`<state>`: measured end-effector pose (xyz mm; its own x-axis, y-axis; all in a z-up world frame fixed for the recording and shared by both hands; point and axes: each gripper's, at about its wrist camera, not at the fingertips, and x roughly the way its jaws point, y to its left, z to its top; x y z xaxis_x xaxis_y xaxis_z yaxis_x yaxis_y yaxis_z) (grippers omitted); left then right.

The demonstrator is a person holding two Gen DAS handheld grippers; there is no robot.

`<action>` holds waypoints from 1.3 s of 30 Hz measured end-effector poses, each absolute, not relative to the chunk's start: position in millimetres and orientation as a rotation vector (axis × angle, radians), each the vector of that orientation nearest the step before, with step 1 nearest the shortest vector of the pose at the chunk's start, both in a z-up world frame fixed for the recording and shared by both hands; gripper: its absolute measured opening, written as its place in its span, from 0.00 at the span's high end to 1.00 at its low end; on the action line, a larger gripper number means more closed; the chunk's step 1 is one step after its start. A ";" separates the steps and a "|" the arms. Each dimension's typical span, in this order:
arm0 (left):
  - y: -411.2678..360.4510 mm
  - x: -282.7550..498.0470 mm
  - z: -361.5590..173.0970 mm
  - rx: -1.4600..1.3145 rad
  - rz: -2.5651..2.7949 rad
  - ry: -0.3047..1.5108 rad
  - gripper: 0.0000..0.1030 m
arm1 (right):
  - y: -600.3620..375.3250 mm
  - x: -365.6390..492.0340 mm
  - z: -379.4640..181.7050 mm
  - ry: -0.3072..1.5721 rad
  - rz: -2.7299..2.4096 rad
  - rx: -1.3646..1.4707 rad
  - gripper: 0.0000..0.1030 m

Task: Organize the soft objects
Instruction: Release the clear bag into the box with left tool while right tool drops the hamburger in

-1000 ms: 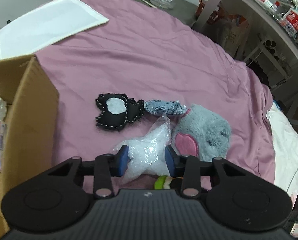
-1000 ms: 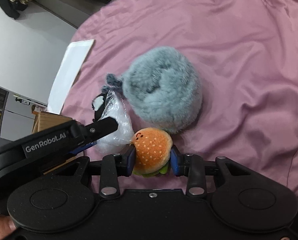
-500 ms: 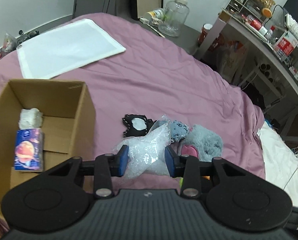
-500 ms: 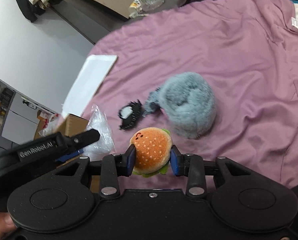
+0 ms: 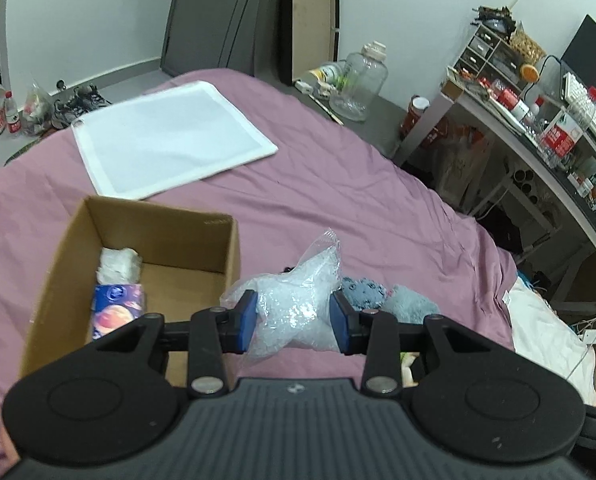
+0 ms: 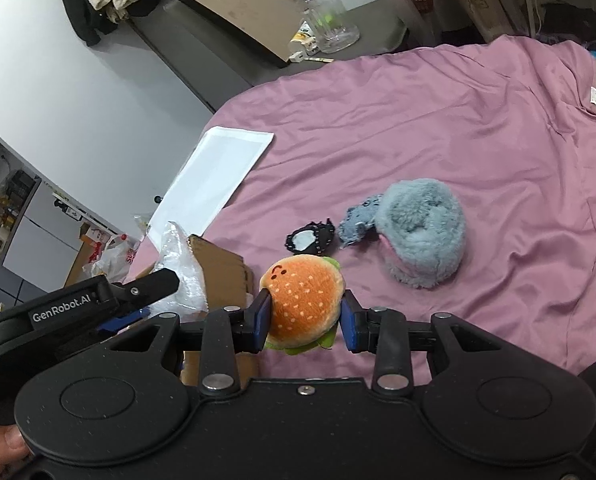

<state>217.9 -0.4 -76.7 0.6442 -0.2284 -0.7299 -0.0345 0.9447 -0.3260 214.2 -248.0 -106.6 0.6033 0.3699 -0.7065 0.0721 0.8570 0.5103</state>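
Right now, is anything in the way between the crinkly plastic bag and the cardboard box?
Nothing visible blocks it. The left claw holds the plastic bag beside the cardboard box; only the box's near wall lies between. The box is open, with free floor beside a tissue pack.

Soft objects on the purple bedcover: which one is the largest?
The fluffy grey plush, round and furry. The black patch and the blue-grey cloth beside it are small and flat.

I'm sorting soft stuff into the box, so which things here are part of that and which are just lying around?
Job: plastic bag in left gripper, burger plush in right gripper, grey plush, black pouch, cardboard box.

Lying about: white mat, glass jar.
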 end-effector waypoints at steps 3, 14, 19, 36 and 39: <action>11.9 213.2 -71.3 -0.352 -0.090 0.852 0.63 | -238.7 211.7 -101.1 0.905 0.189 0.516 0.66; 68.2 196.1 -73.6 -0.399 -0.003 0.851 0.63 | -195.5 213.5 -88.5 0.873 0.243 0.476 0.66; 83.6 195.7 -77.6 -0.411 0.009 0.853 0.63 | -178.4 216.6 -89.0 0.879 0.248 0.460 0.66; 105.7 209.5 -112.9 -0.508 -0.014 0.915 0.63 | -135.9 241.4 -92.2 0.884 0.242 0.421 0.66; 107.1 213.5 -118.6 -0.529 -0.032 0.935 0.63 | -130.3 248.1 -91.8 0.888 0.240 0.414 0.66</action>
<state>213.5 107.1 -118.6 0.6030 -0.2505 -0.7574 -0.1980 0.8727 -0.4463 248.1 -130.3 -91.8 0.6117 0.3701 -0.6991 -0.0329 0.8949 0.4450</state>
